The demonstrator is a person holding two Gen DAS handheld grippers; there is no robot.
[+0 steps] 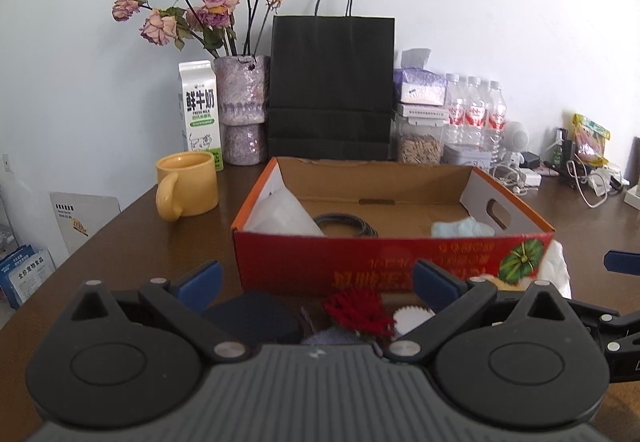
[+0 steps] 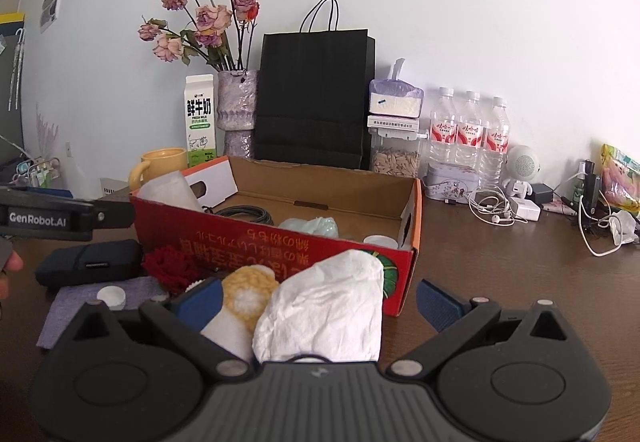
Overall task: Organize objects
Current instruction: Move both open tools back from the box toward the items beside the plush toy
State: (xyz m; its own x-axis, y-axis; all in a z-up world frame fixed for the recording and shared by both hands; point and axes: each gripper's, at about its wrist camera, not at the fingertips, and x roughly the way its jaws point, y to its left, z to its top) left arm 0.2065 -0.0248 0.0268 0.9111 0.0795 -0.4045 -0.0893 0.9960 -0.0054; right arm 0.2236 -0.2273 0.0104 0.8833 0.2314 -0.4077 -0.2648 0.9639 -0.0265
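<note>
A red cardboard box (image 1: 312, 266) (image 2: 256, 246) stands open on the brown table, holding a black cable (image 1: 346, 222), a pale blue tissue (image 1: 460, 229) and white paper (image 1: 280, 217). My left gripper (image 1: 318, 284) is open just in front of the box. Below it lie a dark pouch (image 1: 252, 318), a red crocheted flower (image 1: 360, 310), a white lid (image 1: 412, 316) and a grey cloth (image 1: 332, 336). My right gripper (image 2: 320, 302) is open at the box's front right corner. A crumpled white tissue (image 2: 332, 314) and a yellow crocheted flower (image 2: 250, 290) lie between its fingers, untouched by the pads.
Along the wall stand a yellow mug (image 1: 188, 183), a milk carton (image 1: 200, 109), a vase of dried roses (image 1: 240, 109), a black paper bag (image 1: 330, 89), a seed jar (image 2: 394, 157) and water bottles (image 2: 468, 137). Earphones and chargers (image 2: 500, 209) clutter the right side.
</note>
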